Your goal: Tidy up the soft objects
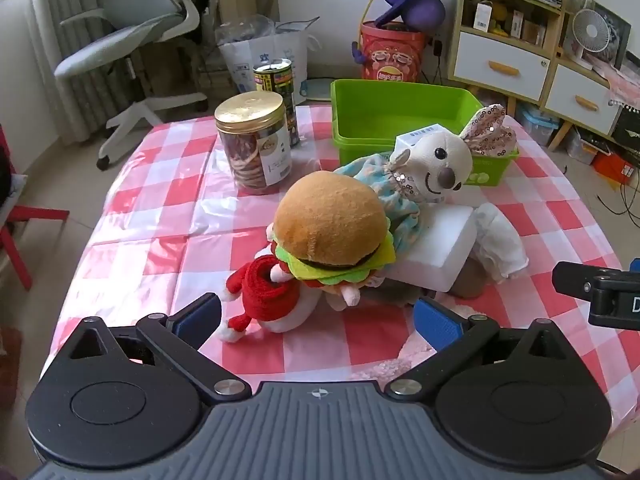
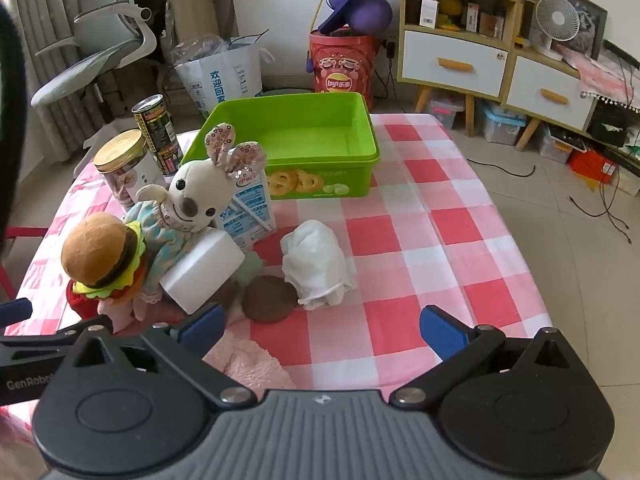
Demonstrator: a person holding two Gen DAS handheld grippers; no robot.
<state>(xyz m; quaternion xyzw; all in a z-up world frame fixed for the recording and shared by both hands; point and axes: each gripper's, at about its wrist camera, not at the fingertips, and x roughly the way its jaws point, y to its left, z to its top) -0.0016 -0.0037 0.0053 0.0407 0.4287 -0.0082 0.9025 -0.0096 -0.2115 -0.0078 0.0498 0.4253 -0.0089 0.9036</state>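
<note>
A: Where do things stand with the soft toys?

B: Nothing is sorted yet, I'd say. The green bin (image 2: 296,148) looks empty, and the soft things sit in a heap in front of it on the checked counter (image 2: 420,240): the burger plush (image 1: 332,228), the mouse doll (image 1: 432,164) leaning on a white foam block (image 1: 432,248), and a red-and-white plush (image 1: 268,300) under the burger.

A: And the grippers?

B: The left gripper (image 1: 316,320) has its jaws wide apart with nothing between them, tilted down just in front of the red-and-white plush. The right gripper (image 2: 320,330) is also spread and empty, hanging in front of the white cloth bundle (image 2: 316,268) and a brown round pad (image 2: 270,298).

A: So the step in hand?

B: The approach to a first pick, I judge. The next move calls for bringing the jaws around one soft item, probably the burger plush on top, without knocking the milk carton (image 2: 252,208) or the cookie jar (image 1: 254,144) beside the bin, then carrying it into the bin.
</note>
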